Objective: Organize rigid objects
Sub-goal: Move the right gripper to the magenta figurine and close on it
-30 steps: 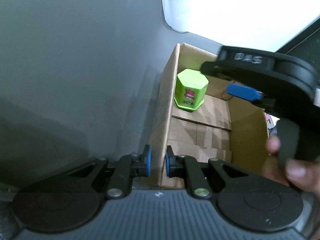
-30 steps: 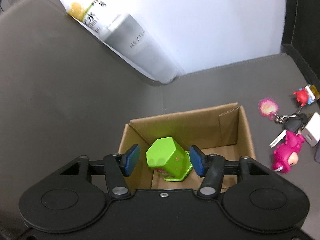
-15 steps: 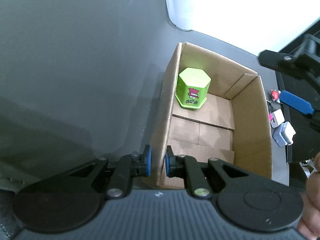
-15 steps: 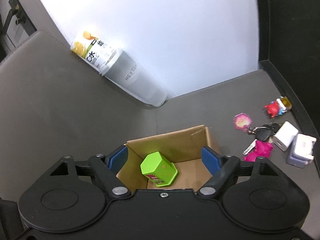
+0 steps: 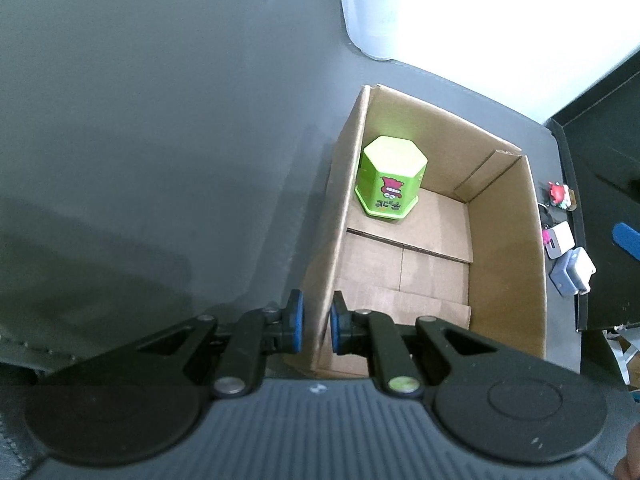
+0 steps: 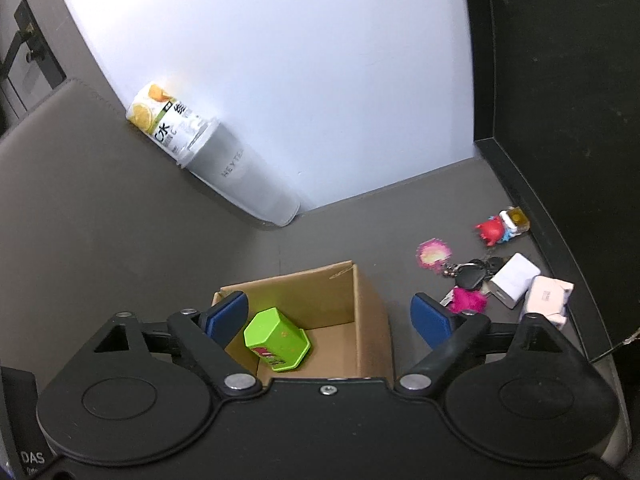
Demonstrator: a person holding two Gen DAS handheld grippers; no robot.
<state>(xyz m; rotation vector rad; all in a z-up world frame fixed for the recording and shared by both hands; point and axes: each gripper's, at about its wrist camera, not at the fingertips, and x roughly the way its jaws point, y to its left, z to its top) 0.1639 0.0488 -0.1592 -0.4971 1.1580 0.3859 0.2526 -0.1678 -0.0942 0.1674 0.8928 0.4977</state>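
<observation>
Green hexagonal tin sits upright in the cardboard box's far-left corner — drop done. Right gripper jaws just opened, empty. Left gripper clamps the near box wall. Next, probably: clutter beside the box.

Grey tabletop, white wall behind.
Tall grey-white tumbler stands at the wall's foot, a citrus-printed clear cup stacked on top; black panel along the table's right edge.
</observation>
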